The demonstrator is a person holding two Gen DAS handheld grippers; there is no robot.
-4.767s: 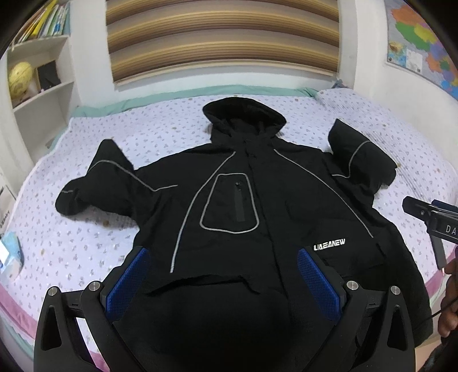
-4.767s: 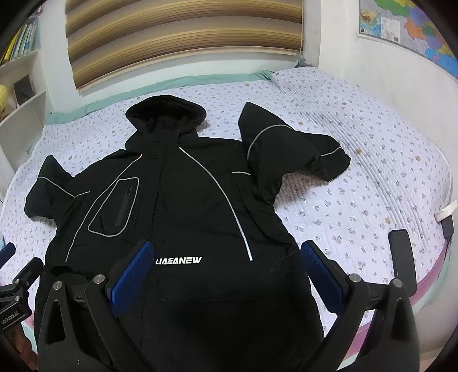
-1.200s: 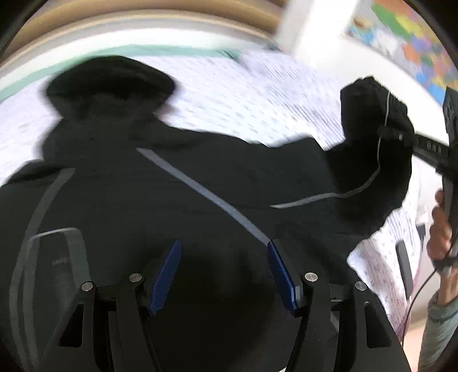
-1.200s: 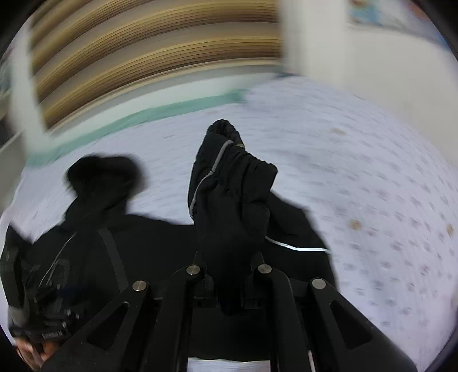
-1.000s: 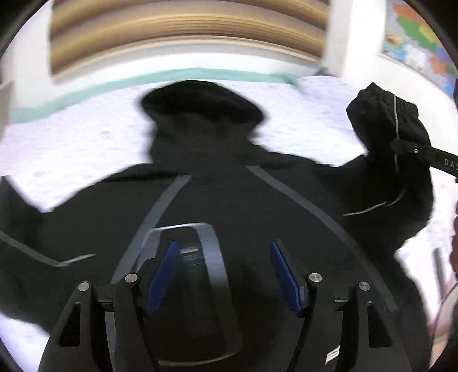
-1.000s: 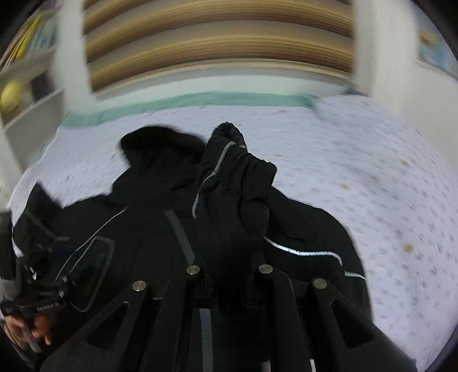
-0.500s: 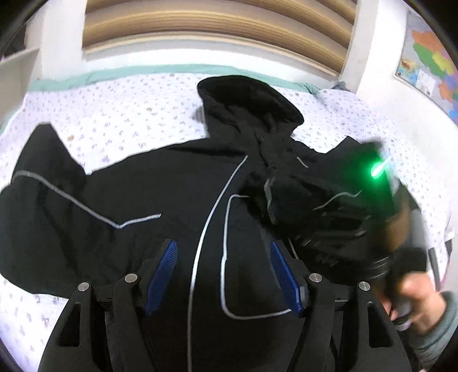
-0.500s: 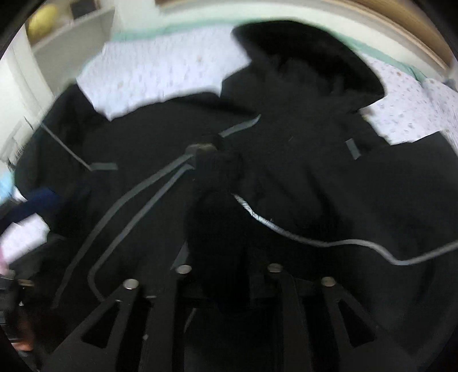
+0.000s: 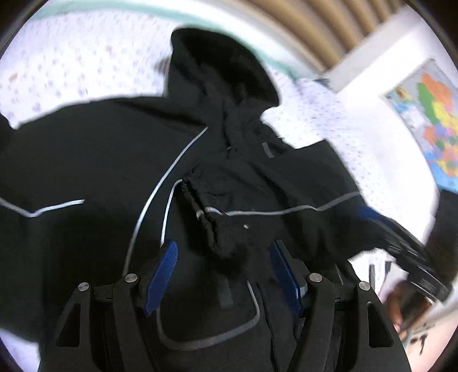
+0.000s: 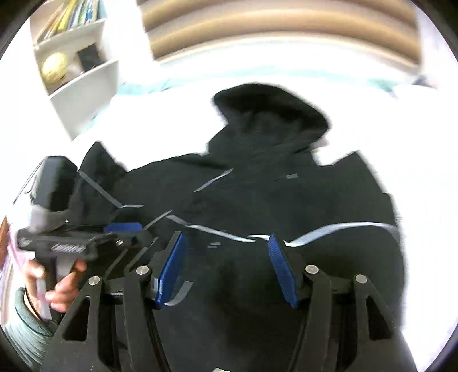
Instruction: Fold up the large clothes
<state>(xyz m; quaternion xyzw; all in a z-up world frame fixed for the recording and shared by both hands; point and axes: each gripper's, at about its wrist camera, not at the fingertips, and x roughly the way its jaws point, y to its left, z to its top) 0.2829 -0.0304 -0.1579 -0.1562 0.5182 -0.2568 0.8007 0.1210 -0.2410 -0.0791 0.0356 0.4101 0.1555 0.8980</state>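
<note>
Jacket fabric fills both views: a large black hooded jacket with thin grey reflective piping (image 9: 120, 160) lies spread, front up, across a bed covered with a white sheet dotted with small flowers (image 9: 71, 63). Its hood (image 9: 220, 71) points toward the head edge of the bed, where a pale green strip runs below a brown ribbed headboard (image 10: 280, 25). One black sleeve with a gathered elastic cuff (image 9: 209, 226) lies folded in across the chest, the cuff resting near the grey outline of the chest pocket. The other sleeve reaches out toward the bed's opposite side edge.

The left gripper (image 9: 223, 271) hovers over the chest just below that cuff, its blue-padded fingers spread wide with nothing between them. The right gripper (image 10: 226, 269) hangs above the lower front of the jacket, its jaws likewise wide apart and empty. In the right wrist view a hand (image 10: 54, 283) grips the left gripper's handle. A white shelf unit with books and a yellow ball (image 10: 83, 74) stands beyond the head corner, and a coloured wall map (image 9: 429, 114) hangs on the far wall.
</note>
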